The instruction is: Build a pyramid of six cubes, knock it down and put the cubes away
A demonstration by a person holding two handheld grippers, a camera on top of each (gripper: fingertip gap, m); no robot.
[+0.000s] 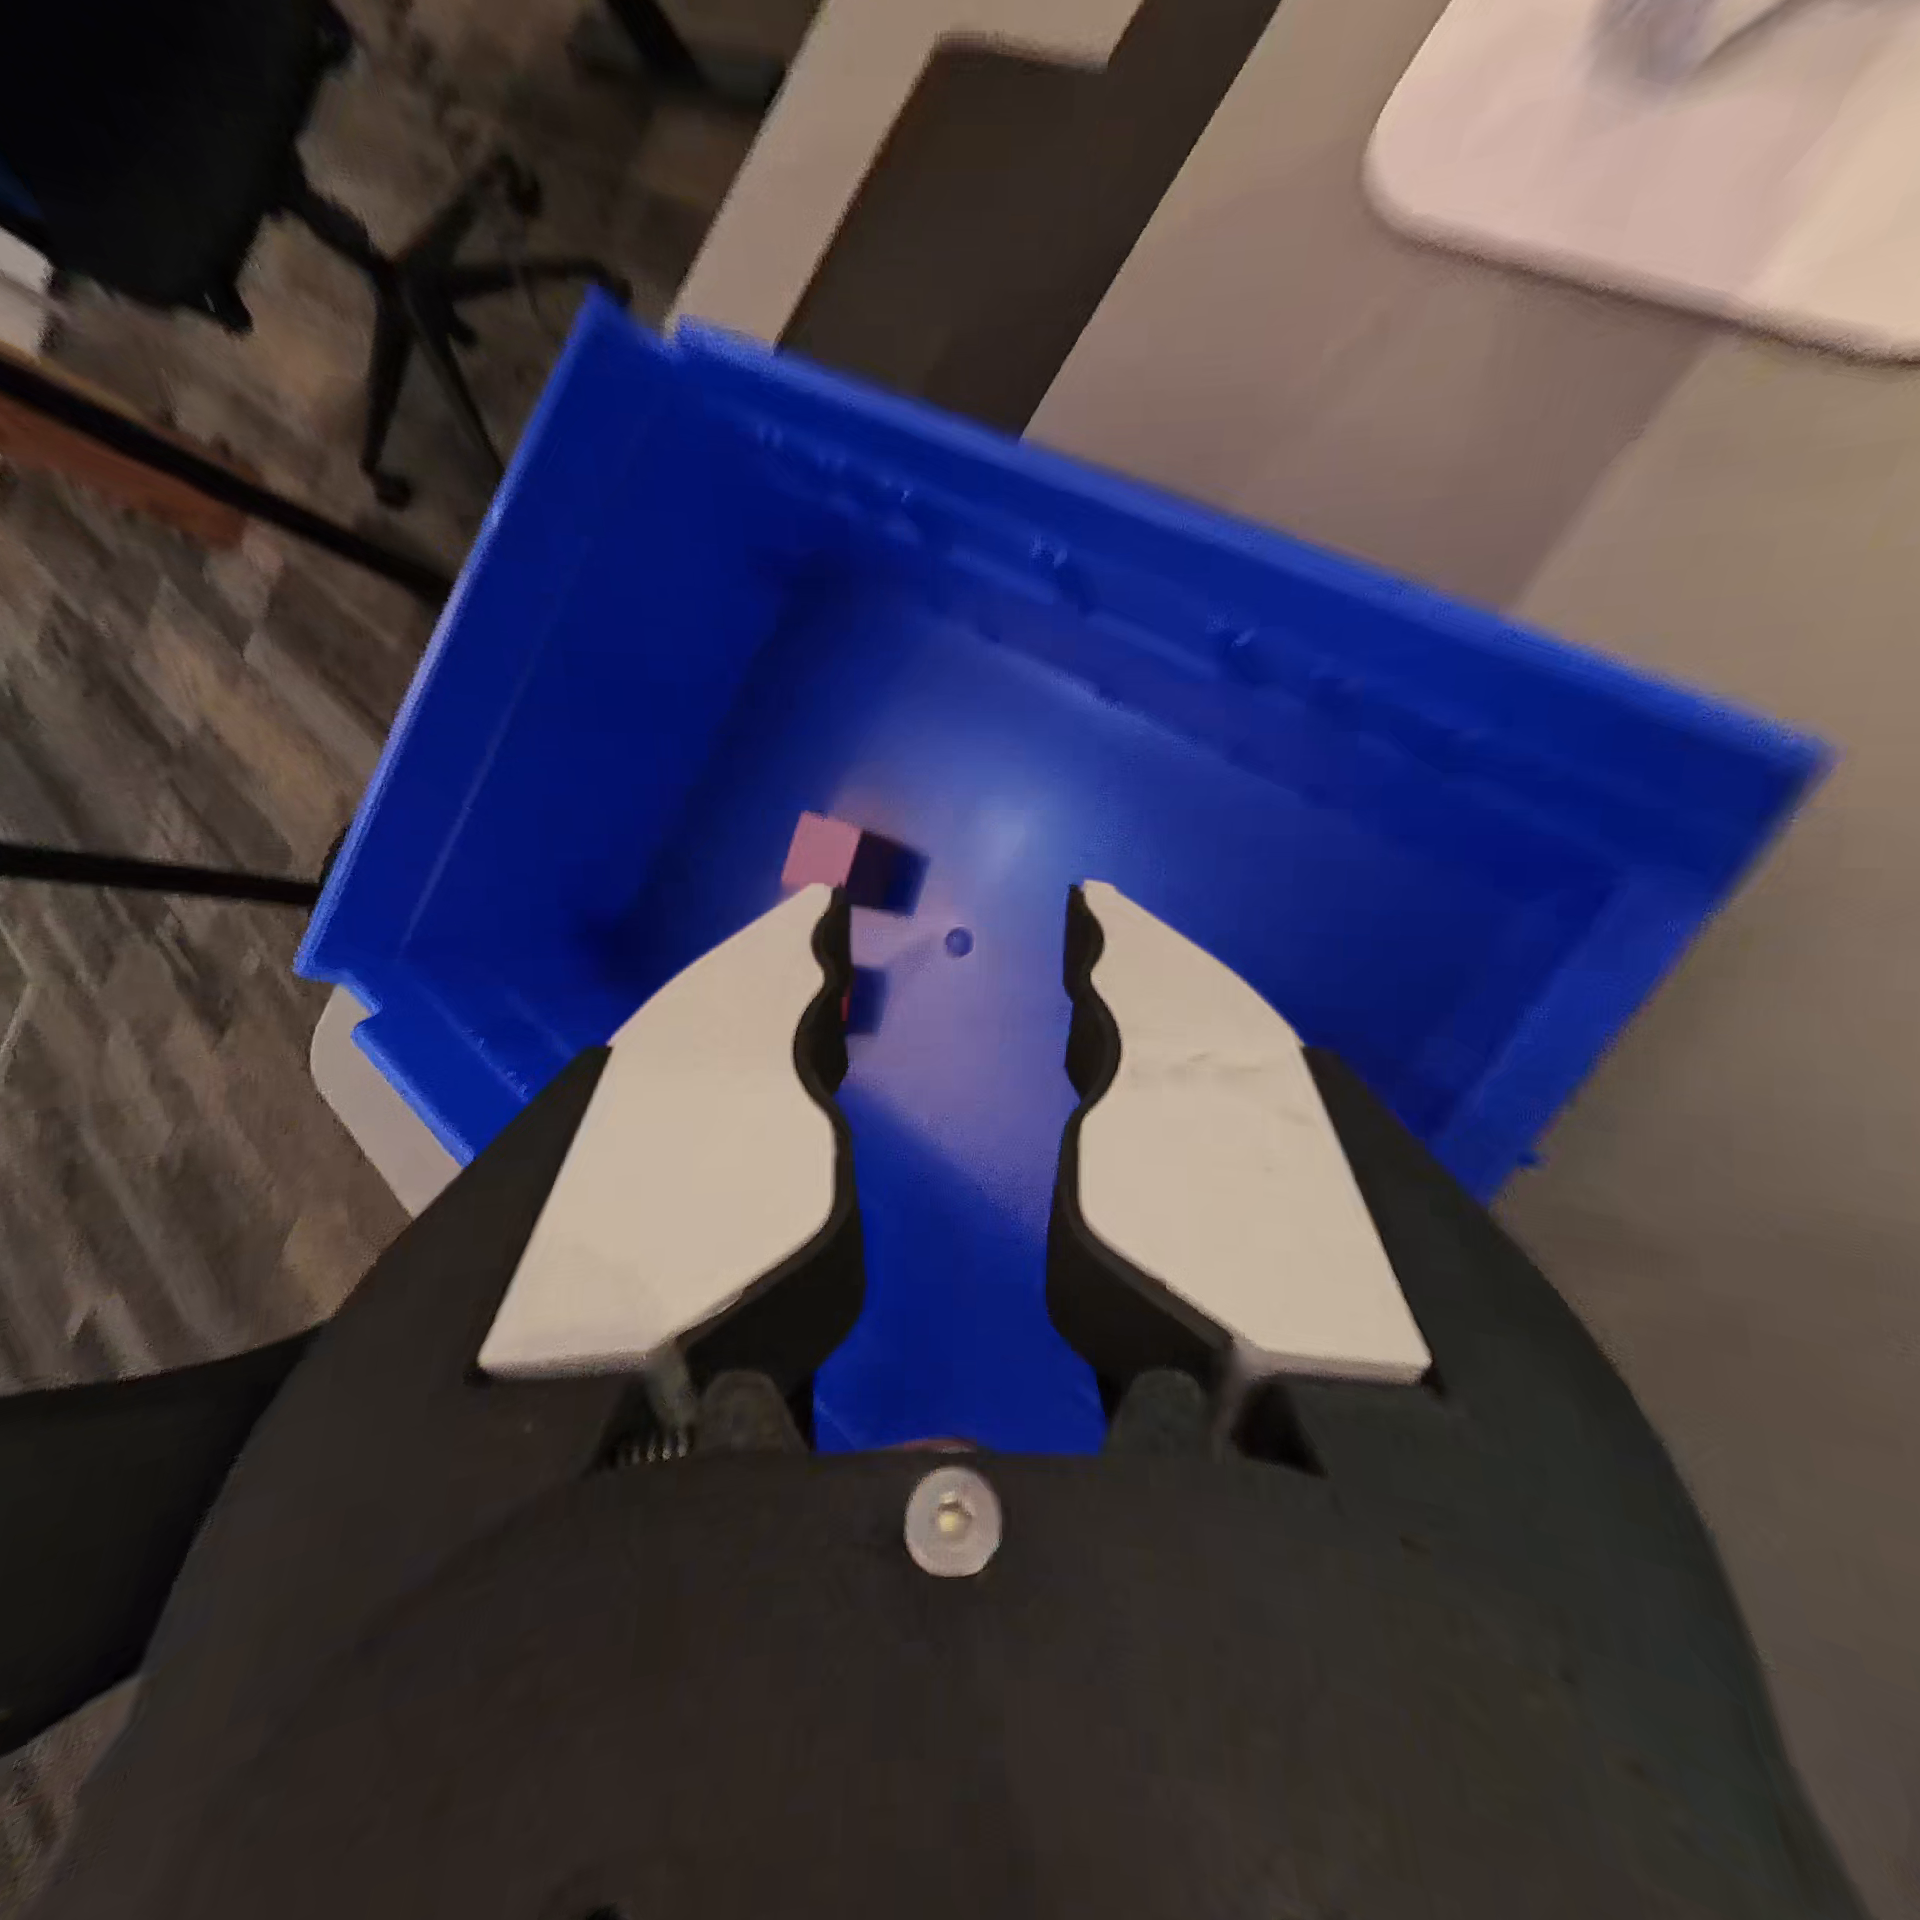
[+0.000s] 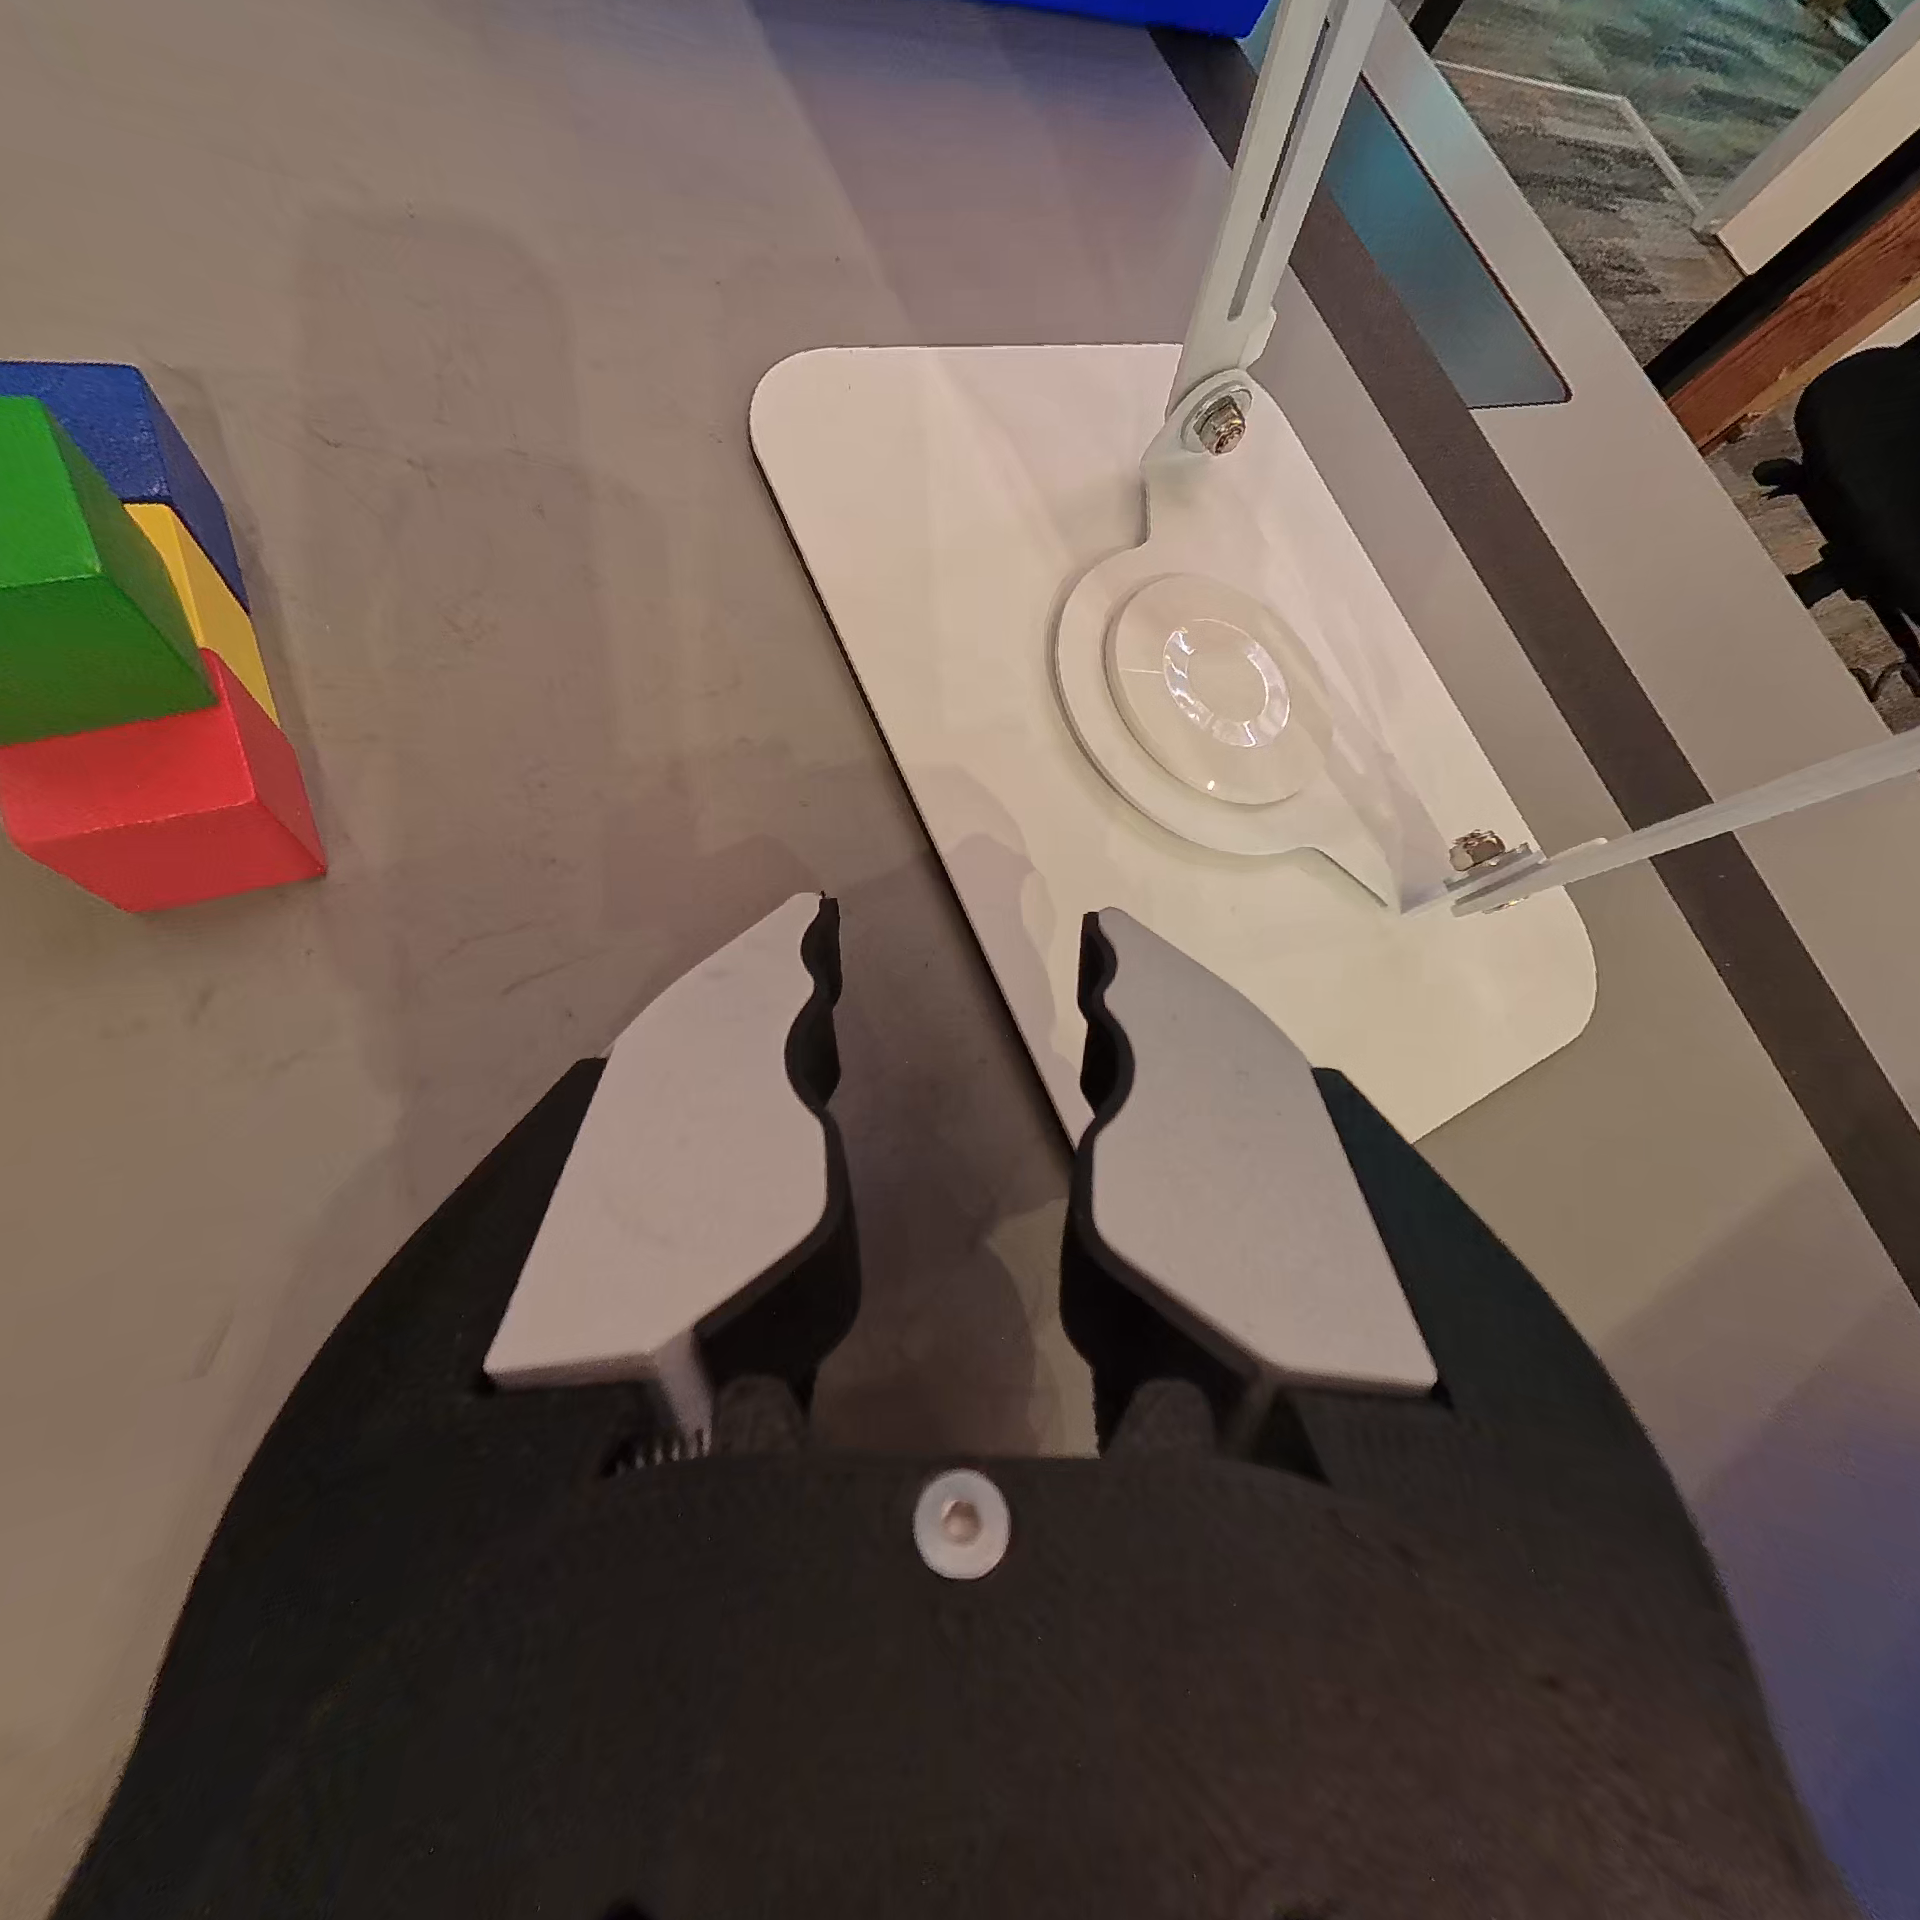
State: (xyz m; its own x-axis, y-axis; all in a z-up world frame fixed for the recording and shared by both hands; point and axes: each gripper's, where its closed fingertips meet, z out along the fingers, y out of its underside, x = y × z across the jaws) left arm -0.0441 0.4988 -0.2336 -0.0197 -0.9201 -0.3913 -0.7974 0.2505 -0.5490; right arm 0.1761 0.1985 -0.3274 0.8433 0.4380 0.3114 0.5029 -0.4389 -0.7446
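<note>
On the grey bench, both tongs gape empty: the left gripper [image 1: 951,904] hangs over the blue bin [image 1: 582,665] holding one pink cube [image 1: 823,850], the right gripper [image 2: 956,914] idles mid-bench, and a stacked cluster of cubes [image 2: 125,644] remains, so putting away looks barely begun.

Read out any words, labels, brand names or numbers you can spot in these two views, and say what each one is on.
None: no writing shows in either view. The blue bin, the pink cube inside it, the stacked cubes, the white stand base and both grippers are plain.
</note>
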